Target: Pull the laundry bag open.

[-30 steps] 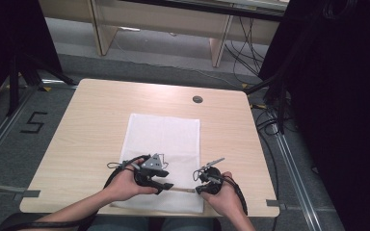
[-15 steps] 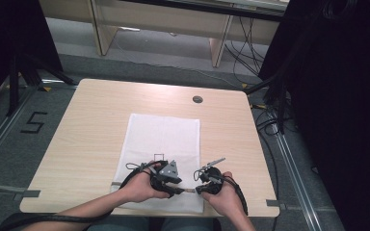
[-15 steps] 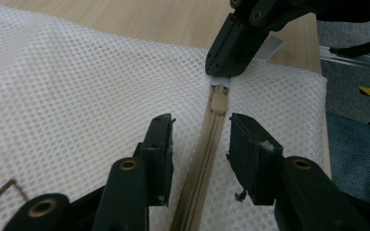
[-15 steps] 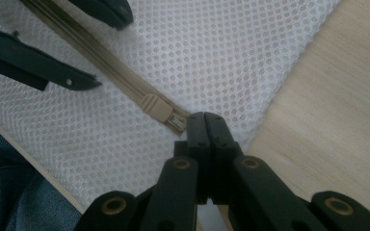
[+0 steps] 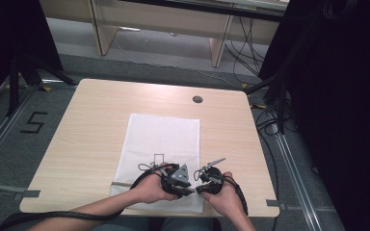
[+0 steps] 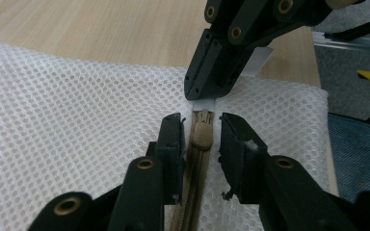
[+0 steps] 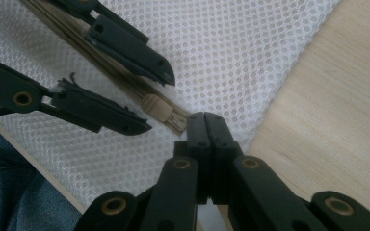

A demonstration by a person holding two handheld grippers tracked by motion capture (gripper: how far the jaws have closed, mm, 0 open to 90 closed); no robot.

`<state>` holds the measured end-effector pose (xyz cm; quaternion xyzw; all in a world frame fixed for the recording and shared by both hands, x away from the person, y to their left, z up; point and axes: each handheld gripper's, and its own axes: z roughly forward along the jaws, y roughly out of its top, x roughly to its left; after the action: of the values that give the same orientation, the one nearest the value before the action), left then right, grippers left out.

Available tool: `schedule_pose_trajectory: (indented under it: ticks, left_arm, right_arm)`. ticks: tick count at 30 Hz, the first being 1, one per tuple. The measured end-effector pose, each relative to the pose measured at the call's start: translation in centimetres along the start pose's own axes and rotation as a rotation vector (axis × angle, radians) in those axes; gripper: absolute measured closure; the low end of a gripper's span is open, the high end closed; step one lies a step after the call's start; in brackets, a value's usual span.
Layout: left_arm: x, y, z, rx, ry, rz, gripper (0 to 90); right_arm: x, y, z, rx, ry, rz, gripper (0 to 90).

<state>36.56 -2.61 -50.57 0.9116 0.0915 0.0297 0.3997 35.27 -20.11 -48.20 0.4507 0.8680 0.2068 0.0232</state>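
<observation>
**Jaws set to open a mesh bag's zipper**

Spread apart on the left gripper [image 6: 200,144], one jaw on each side of the tan zipper pull [image 6: 202,134], not yet touching it; placed that way, by the look of it, to close on the pull and draw it along the zipper [image 6: 192,187]. Pressed together on the right gripper [image 7: 206,126], pinching the white tab [image 6: 257,62] and bag edge just past the zipper's end; likely held there to anchor the cloth so the teeth stay taut while the pull travels.

Lies flat, the white mesh bag [image 5: 161,139], in the lower middle of the high view, on the wooden table [image 5: 91,125], its near edge at the table's front rim; both hands [image 5: 154,187] meet at its lower right corner, close together. Seen in the right gripper view: zipper pull [image 7: 155,107] at centre, just up-left of the closed jaw tips, between the other gripper's open jaws at upper left. Bag flat and apparently empty, so little to resist; risk judged to be mesh bunching if the anchoring pinch slips.
</observation>
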Motion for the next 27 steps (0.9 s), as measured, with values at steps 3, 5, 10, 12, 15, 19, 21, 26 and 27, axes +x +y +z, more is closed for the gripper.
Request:
schedule_pose_trajectory:
  ticks: [3,5,10,12,15,19,21,26,27]
  left_arm:
    - [-0.09,-0.01,0.15,-0.002,0.000,0.012,71.8]
    - [-0.06,0.04,0.17,-0.005,-0.001,0.011,73.3]
    - [-0.17,0.09,0.27,-0.014,0.010,0.019,78.4]
    - [-0.29,0.23,0.21,-0.021,0.009,0.016,79.9]
    - [-0.45,0.33,0.27,-0.011,0.004,0.036,79.9]
    - [-0.31,0.18,0.50,-0.008,0.000,0.025,79.8]
    - [-0.27,0.20,0.55,-0.010,-0.005,0.018,79.7]
    - [-0.13,0.18,0.68,-0.011,-0.008,0.007,79.5]
    - [-0.18,0.15,0.71,-0.012,-0.010,-0.008,79.8]
  right_arm:
    - [-0.03,0.01,0.02,-0.001,0.001,-0.006,90.0]
    - [-0.06,0.02,0.02,-0.001,0.002,-0.004,90.0]
    - [-0.19,0.00,-0.03,0.000,0.005,-0.006,90.0]
    - [-0.20,0.00,-0.03,0.000,0.005,-0.007,90.0]
    - [-0.16,-0.02,-0.05,0.006,0.005,0.009,90.0]
    - [-0.18,-0.04,-0.05,0.005,0.006,0.009,90.0]
    - [-0.18,-0.04,-0.05,0.004,0.006,0.011,90.0]
    - [-0.14,-0.03,-0.09,0.013,0.005,0.024,90.0]
    - [-0.13,-0.03,-0.09,0.013,0.004,0.024,90.0]
